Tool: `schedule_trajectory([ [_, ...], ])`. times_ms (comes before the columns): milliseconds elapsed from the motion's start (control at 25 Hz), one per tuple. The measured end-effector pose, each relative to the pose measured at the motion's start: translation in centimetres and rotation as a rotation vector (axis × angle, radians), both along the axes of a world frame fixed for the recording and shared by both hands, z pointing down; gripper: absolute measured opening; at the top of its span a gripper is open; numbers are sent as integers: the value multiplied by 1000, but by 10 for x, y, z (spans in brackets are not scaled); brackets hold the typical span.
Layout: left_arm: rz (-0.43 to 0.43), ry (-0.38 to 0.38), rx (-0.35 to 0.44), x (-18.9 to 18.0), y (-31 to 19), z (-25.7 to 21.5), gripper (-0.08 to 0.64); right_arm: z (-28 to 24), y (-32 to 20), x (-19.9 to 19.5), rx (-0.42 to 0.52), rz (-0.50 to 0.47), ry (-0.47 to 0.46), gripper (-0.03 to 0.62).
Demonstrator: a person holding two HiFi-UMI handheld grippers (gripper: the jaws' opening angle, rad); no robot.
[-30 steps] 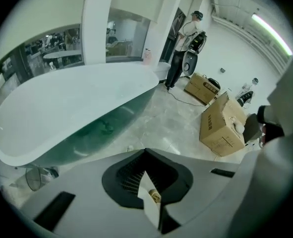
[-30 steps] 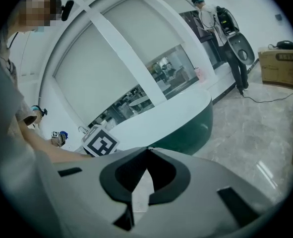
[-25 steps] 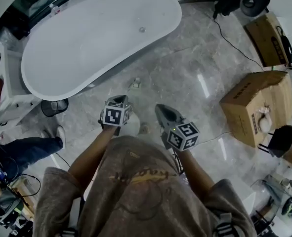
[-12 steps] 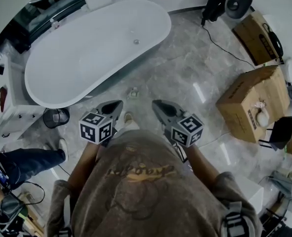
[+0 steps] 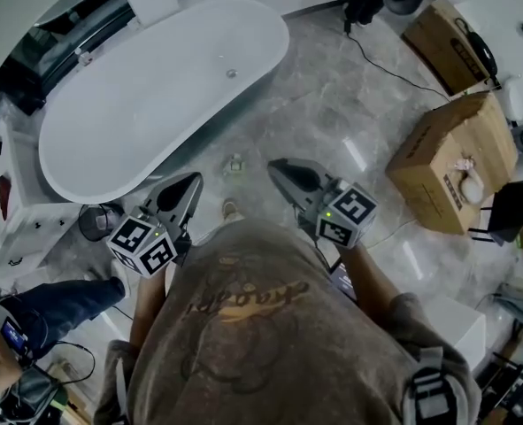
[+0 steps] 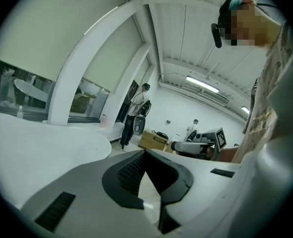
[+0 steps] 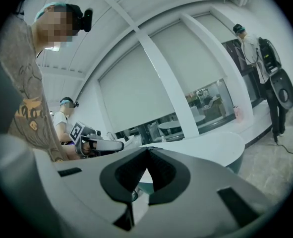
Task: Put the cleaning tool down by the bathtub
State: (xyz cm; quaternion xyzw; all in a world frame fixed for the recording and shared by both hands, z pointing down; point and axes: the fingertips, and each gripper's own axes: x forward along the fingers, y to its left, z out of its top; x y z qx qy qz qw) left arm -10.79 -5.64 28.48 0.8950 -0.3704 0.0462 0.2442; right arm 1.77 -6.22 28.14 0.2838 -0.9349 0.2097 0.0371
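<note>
The white oval bathtub [image 5: 155, 96] lies at the upper left of the head view. A small pale object [image 5: 234, 163], too small to identify, rests on the marble floor just off the tub's near side. My left gripper [image 5: 193, 180] is held at waist height, pointing toward the tub, shut and empty. My right gripper [image 5: 274, 165] is level with it, to the right of the small object, also shut with nothing in it. In the left gripper view the jaws [image 6: 145, 151] meet tip to tip, tub [image 6: 37, 138] at left. The right gripper view shows closed jaws [image 7: 147, 150] before the tub [image 7: 205, 145].
Two cardboard boxes [image 5: 451, 162] [image 5: 442, 34] stand on the right, with a black chair [image 5: 507, 211] beyond. A black bin [image 5: 97, 220] and a white cabinet [image 5: 13, 193] sit by the tub's near end. A seated person's leg [image 5: 57, 295] is at lower left. A cable [image 5: 394, 65] crosses the floor.
My left gripper has drawn back and to the left, its marker cube now lower in the view. The right gripper has shifted slightly right. Both stay shut and empty.
</note>
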Motion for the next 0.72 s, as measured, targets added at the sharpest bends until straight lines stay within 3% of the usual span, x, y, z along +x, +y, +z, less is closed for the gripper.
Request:
schedule_trajectory([
  [240, -30, 6, 26, -6, 4, -10, 3, -23, 10, -2, 89, -100, -27, -2],
  [560, -47, -46, 25, -8, 10, 0, 3, -23, 18, -7, 67, -159, -6, -2],
  [720, -89, -108, 33, -15, 8, 12, 3, -17, 24, -15, 70, -198, 33, -2],
])
